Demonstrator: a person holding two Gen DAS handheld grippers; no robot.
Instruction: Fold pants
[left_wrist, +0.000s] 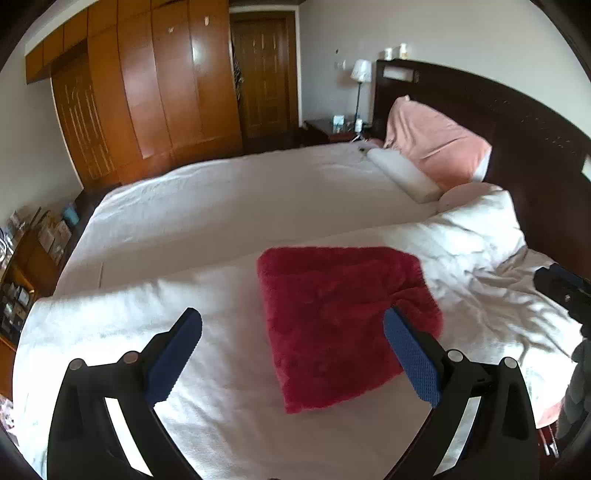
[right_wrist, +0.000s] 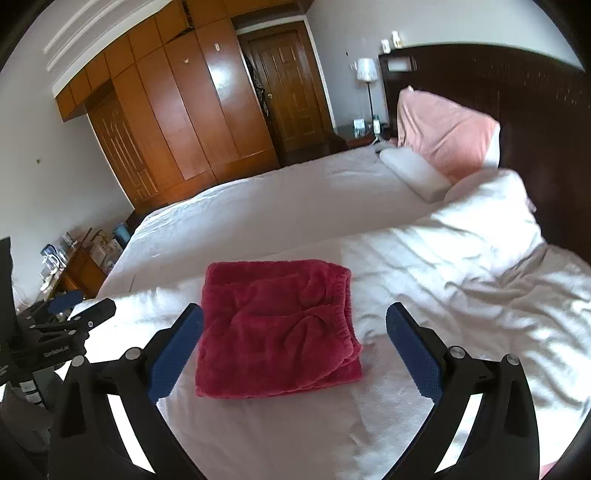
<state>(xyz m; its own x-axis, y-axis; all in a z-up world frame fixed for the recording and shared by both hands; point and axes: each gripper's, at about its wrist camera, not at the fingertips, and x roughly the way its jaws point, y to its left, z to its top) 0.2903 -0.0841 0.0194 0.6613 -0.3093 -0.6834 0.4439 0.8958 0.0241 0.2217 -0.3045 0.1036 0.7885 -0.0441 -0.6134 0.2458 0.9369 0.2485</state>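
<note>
The red fleece pants (right_wrist: 275, 332) were seen lying folded into a compact, squarish bundle on the white bed (right_wrist: 258, 435), just ahead of and below both tools. The left hand-held gripper (left_wrist: 293, 354) was held above the bedding with its blue pads spread wide, nothing caught between them; the bundle was seen ahead of it and toward its right finger. The right hand-held gripper (right_wrist: 295, 347) was likewise held wide apart and empty, the bundle framed ahead between its two fingers but untouched. The elastic waistband was seen gathered along the bundle's right edge from the right tool's view, with layers stacked beneath it. Both tools were pitched downward at the bundle, presumably so the result could be looked over. The fold was judged finished or very nearly so, since no loose leg was left trailing. Far ahead, a pink pillow (left_wrist: 436, 144) was propped against the dark headboard (left_wrist: 517, 122), well clear of the work.
</note>
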